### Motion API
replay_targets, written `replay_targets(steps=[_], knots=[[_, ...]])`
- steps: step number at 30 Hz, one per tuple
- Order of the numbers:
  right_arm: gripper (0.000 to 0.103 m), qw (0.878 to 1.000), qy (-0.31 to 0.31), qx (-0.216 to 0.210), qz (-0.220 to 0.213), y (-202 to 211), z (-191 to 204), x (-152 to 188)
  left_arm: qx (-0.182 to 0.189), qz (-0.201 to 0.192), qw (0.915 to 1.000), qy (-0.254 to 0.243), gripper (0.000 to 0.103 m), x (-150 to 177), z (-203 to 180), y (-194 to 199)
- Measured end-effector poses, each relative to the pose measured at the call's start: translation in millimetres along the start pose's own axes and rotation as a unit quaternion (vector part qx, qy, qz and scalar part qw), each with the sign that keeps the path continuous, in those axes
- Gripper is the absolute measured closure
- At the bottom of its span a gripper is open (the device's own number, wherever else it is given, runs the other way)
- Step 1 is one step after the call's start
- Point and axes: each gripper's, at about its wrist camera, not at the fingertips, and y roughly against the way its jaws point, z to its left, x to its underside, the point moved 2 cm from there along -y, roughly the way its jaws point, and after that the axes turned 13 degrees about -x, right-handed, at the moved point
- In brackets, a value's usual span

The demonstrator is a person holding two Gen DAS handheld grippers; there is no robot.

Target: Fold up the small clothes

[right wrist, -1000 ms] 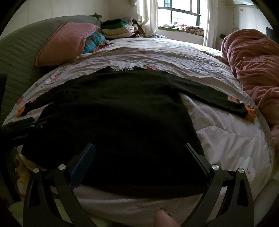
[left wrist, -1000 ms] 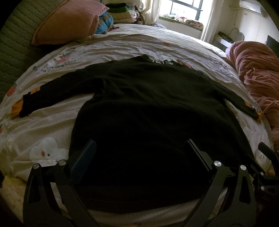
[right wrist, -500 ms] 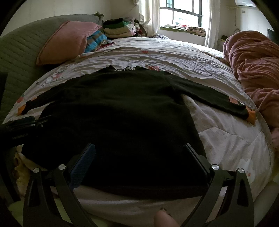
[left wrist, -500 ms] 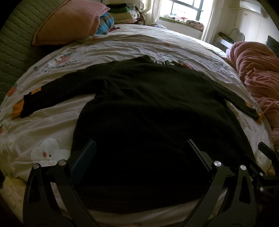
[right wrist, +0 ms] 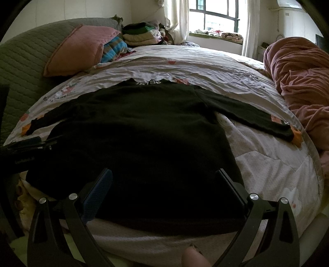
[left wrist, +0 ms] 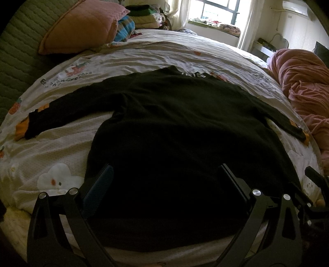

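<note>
A black long-sleeved top [left wrist: 164, 127] [right wrist: 141, 131] lies flat on the bed, sleeves spread to both sides, orange cuffs [right wrist: 296, 138] at the ends and white lettering at the collar [left wrist: 193, 75]. My left gripper [left wrist: 164, 184] hovers open over the hem's left half, nothing between its fingers. My right gripper [right wrist: 164, 184] hovers open over the hem's right half, also holding nothing. In the right wrist view the left gripper [right wrist: 26, 143] shows at the left edge. A fingertip [right wrist: 193, 256] shows at the bottom.
The bed has a white printed quilt [left wrist: 61, 147] [right wrist: 267, 164]. A pink pillow [left wrist: 82, 26] and a stack of folded clothes [right wrist: 139, 33] sit at the far left. A bunched pink blanket [right wrist: 302, 82] lies on the right. A window [right wrist: 216, 18] is behind.
Both grippers have drawn back or lifted slightly, so the top sits a little lower and farther in view. The top itself has not moved.
</note>
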Motion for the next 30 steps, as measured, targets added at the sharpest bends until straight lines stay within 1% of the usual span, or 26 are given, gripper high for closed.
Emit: replay_targets(steps=[8, 14, 18, 25, 30], knots=[[0.004, 1.0, -0.006, -0.007, 0.003, -4, -2, -5, -0.002, 0.0, 1.0, 0.001, 0.009, -2, 3, -1], [0.004, 1.0, -0.01, -0.016, -0.004, -7, -5, -13, 0.0, -0.001, 1.0, 0.001, 0.009, -3, 4, -1], [0.004, 0.999, -0.022, -0.022, -0.007, -9, -9, -23, 0.002, -0.001, 1.0, 0.007, 0.009, -14, 9, -6], [0.004, 0.999, -0.02, -0.026, -0.018, -15, -12, -45, -0.006, -0.005, 0.9999, 0.012, 0.009, -34, 9, -10], [0.004, 0.999, -0.023, -0.033, -0.02, -22, -15, -61, -0.003, -0.005, 0.9999, 0.014, 0.009, -47, 5, -15]])
